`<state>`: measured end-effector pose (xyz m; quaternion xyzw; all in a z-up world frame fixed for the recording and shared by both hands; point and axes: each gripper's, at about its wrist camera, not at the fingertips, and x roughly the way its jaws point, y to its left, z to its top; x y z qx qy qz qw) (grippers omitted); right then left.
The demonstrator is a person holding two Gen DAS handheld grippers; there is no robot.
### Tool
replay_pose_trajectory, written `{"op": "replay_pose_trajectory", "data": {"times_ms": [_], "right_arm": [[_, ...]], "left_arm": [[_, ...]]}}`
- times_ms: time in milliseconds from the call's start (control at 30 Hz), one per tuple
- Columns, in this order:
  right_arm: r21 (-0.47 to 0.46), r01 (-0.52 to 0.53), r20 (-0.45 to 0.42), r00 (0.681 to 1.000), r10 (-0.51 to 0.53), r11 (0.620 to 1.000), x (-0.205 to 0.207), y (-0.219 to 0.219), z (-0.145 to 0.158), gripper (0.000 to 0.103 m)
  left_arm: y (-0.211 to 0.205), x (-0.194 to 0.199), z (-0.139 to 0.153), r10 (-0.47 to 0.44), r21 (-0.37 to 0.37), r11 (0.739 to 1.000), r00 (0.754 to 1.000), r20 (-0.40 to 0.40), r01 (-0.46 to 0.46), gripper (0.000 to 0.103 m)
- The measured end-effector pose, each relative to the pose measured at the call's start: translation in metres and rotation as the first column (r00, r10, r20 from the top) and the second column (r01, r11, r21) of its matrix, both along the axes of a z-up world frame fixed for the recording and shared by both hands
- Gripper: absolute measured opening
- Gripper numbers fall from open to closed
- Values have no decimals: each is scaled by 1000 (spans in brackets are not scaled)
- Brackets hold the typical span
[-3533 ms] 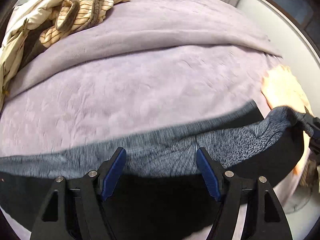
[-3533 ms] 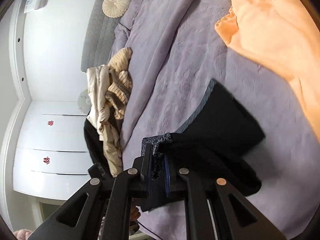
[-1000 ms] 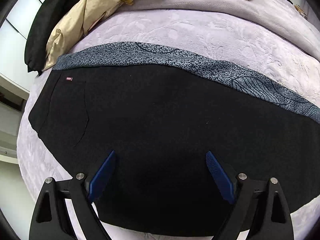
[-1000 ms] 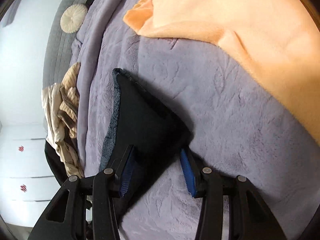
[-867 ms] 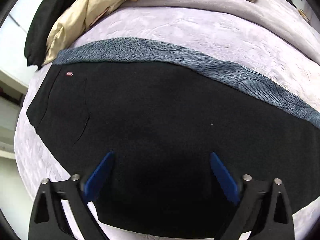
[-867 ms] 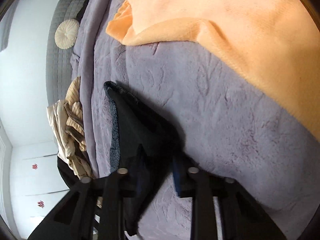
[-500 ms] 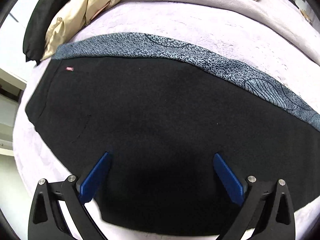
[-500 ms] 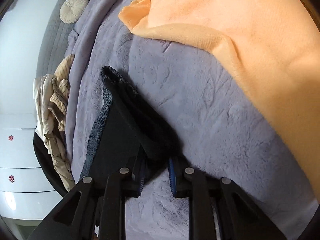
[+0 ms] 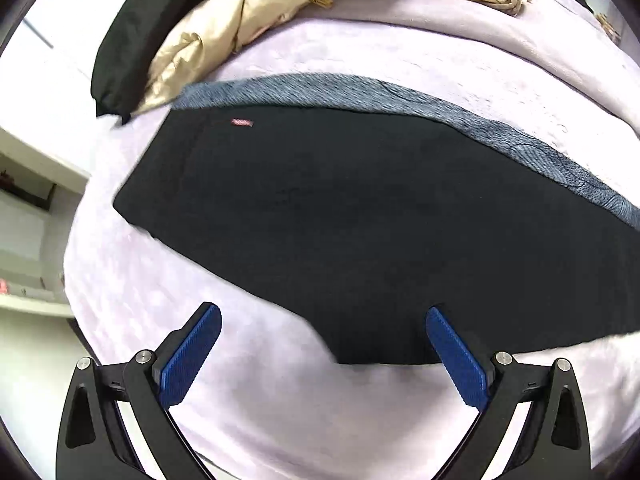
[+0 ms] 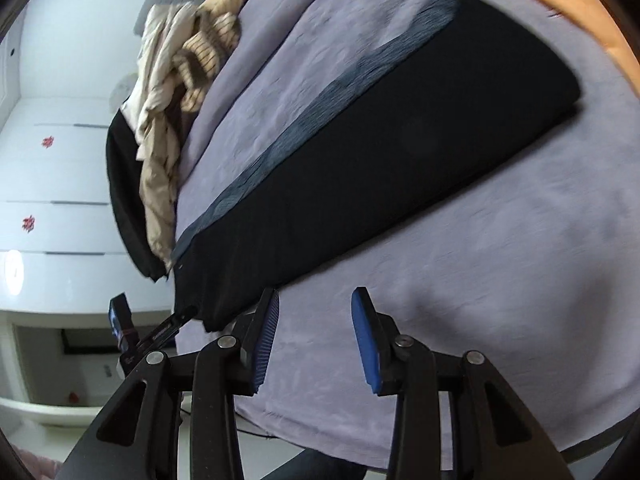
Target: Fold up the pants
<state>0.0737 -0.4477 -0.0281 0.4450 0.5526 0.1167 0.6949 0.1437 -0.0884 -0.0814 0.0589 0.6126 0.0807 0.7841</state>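
Left wrist view — black pants (image 9: 360, 220), small red label (image 9: 242, 122) unreadable, left gripper (image 9: 320, 344) spread wide, right gripper (image 10: 314, 332) just reopened — both empty.

Left wrist view: close above the bed (image 9: 360, 420), aimed steeply down past the left gripper (image 9: 320, 344) onto the pants (image 9: 360, 220) ahead. Right wrist view: further back, tilted obliquely past the right gripper (image 10: 316, 332) along the bed (image 10: 500, 280). Shared: pants (image 10: 380, 160), clothes pile (image 9: 240, 12) (image 10: 180, 60) beyond them.
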Motion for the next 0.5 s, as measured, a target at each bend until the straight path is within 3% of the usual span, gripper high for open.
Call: {"op": "replay_pose_trajectory", "data": {"times_ms": [100, 300, 400, 500], "right_arm": [[72, -70, 18, 997, 69, 995, 16, 69, -5, 41], [162, -149, 14, 989, 149, 975, 45, 200, -43, 41], [159, -146, 33, 989, 142, 977, 57, 241, -55, 41], [134, -130, 52, 991, 124, 982, 64, 265, -60, 41]], "left_arm": [[17, 7, 4, -61, 15, 998, 998, 23, 60, 103], [75, 48, -10, -147, 64, 988, 988, 52, 143, 103], [105, 72, -30, -161, 102, 983, 986, 39, 156, 103], [125, 90, -47, -167, 57, 985, 986, 18, 165, 103]]}}
